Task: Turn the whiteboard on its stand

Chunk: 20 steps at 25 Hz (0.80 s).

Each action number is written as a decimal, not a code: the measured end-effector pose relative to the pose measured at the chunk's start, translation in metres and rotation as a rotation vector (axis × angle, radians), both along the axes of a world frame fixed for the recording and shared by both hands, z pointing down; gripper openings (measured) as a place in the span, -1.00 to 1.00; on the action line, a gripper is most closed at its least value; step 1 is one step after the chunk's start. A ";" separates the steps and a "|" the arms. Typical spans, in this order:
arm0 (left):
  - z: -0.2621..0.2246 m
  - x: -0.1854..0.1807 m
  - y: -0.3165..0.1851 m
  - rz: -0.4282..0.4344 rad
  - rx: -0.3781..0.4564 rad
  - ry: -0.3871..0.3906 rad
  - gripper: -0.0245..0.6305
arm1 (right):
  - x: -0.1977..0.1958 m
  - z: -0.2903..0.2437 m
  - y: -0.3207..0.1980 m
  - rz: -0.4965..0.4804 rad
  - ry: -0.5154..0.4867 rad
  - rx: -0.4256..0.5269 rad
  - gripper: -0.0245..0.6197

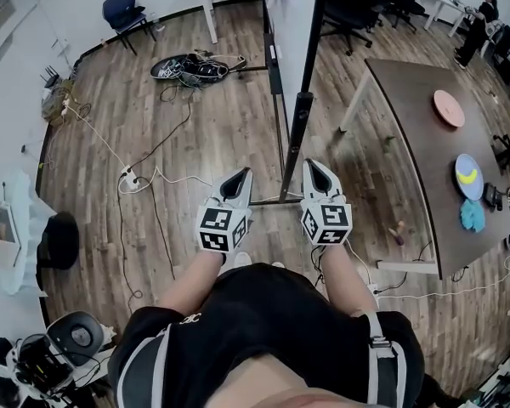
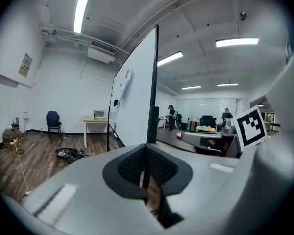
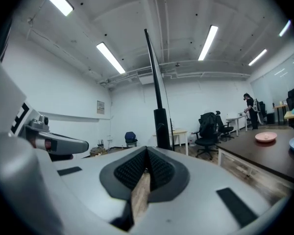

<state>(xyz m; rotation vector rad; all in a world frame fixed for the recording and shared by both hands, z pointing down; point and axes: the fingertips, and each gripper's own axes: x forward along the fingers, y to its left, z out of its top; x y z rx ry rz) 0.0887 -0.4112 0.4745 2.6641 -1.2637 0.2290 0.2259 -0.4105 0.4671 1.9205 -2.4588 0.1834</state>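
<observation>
The whiteboard stands on its black stand just ahead of me, seen nearly edge-on from above. A black post with a clamp runs down to the stand's foot. My left gripper is left of the post and my right gripper right of it, both short of the board and touching nothing. In the left gripper view the white board face and post rise beyond the shut left gripper. In the right gripper view the post stands beyond the shut, empty right gripper.
A dark brown table at the right carries a pink plate and a blue plate. White cables and a power strip lie on the wood floor at left, a black bag behind. A blue chair and office chairs stand at the back.
</observation>
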 end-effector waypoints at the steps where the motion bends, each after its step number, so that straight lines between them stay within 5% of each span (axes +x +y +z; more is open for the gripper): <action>1: 0.001 -0.002 -0.003 -0.003 -0.003 -0.002 -0.90 | -0.001 0.001 -0.005 0.001 0.009 -0.005 -0.90; 4: 0.003 -0.008 -0.004 -0.014 -0.012 0.001 -0.90 | -0.006 0.003 -0.015 -0.013 0.002 -0.004 -0.86; 6: 0.003 -0.014 -0.008 -0.023 -0.009 0.000 -0.90 | -0.009 0.004 -0.026 -0.018 -0.004 -0.006 -0.42; 20: 0.011 -0.056 -0.027 -0.109 -0.038 0.022 -0.90 | 0.011 0.006 -0.103 0.115 0.036 -0.037 -0.13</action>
